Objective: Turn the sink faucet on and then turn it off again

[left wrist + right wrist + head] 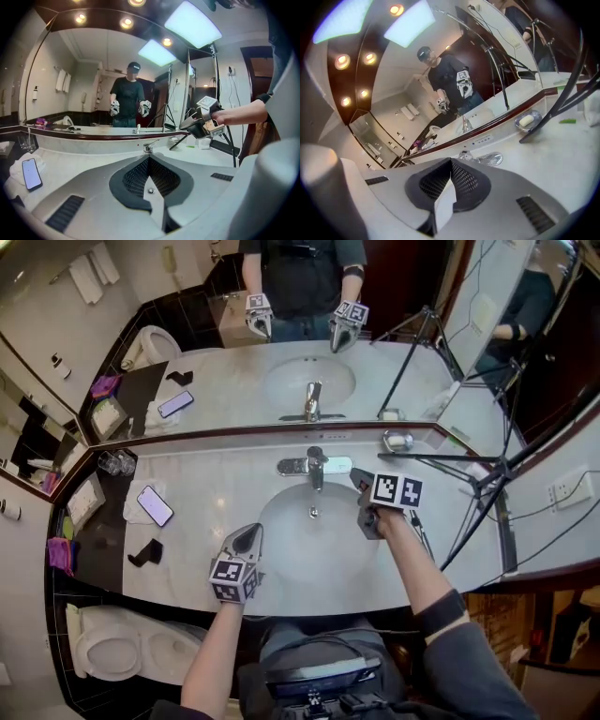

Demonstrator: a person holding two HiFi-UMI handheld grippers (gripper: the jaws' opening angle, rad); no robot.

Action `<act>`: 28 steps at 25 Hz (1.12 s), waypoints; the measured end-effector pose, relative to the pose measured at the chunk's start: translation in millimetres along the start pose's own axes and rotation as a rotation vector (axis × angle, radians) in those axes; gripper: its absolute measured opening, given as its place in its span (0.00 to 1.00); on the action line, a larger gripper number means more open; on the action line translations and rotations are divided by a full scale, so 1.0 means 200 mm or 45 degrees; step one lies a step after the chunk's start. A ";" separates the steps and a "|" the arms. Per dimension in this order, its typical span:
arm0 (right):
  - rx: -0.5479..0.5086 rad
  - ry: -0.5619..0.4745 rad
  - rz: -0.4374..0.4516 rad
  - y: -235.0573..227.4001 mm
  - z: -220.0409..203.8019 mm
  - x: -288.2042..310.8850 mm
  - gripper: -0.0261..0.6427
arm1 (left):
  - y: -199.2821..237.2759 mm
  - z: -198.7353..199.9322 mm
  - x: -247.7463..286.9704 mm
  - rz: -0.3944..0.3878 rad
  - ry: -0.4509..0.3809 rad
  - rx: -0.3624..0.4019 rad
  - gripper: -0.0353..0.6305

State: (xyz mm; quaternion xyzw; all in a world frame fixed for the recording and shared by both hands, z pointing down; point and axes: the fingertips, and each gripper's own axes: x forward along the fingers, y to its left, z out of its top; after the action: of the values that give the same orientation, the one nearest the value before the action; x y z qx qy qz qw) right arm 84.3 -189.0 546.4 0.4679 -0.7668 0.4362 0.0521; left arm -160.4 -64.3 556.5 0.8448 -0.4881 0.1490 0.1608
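Note:
The chrome faucet [315, 466] stands at the back rim of the white oval sink basin [281, 540]; I see no stream of water. My right gripper [360, 480] hovers just right of the faucet, over the basin's right rim, apart from it, jaws shut with nothing between them. In the right gripper view the faucet [481, 159] lies just beyond the closed tips [451, 162]. My left gripper [251, 536] is over the basin's front left rim, its jaws closed together on nothing. From the left gripper view [149, 159] the faucet [148, 147] is ahead and the right gripper [185, 125] is at the upper right.
A phone [155, 505] lies on a white cloth left of the sink, with a black object [145, 552] nearer the front edge. A soap dish [397, 440] sits at the back right. Tripod legs [469, 474] cross the right counter. A mirror backs the counter; a toilet [112, 643] stands lower left.

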 end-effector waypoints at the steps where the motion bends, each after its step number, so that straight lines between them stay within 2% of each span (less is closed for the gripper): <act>1: -0.028 -0.015 -0.004 0.00 0.00 -0.05 0.04 | -0.01 0.01 0.00 -0.003 -0.005 0.006 0.05; 7: -0.166 -0.120 -0.028 -0.02 0.04 -0.28 0.05 | -0.04 0.11 0.00 -0.021 -0.034 0.039 0.05; 22: -0.659 -0.126 -0.209 -0.05 -0.17 -0.57 0.05 | -0.08 0.21 -0.05 -0.035 -0.077 0.064 0.05; 28: -0.684 -0.123 -0.225 -0.07 -0.21 -0.60 0.05 | -0.10 0.20 -0.08 -0.036 -0.070 0.069 0.04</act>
State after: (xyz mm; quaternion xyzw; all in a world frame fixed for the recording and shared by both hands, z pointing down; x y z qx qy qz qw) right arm 148.6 -80.9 522.9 0.5226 -0.8128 0.1884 0.1754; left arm -147.3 -59.7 510.5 0.8595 -0.4760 0.1367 0.1265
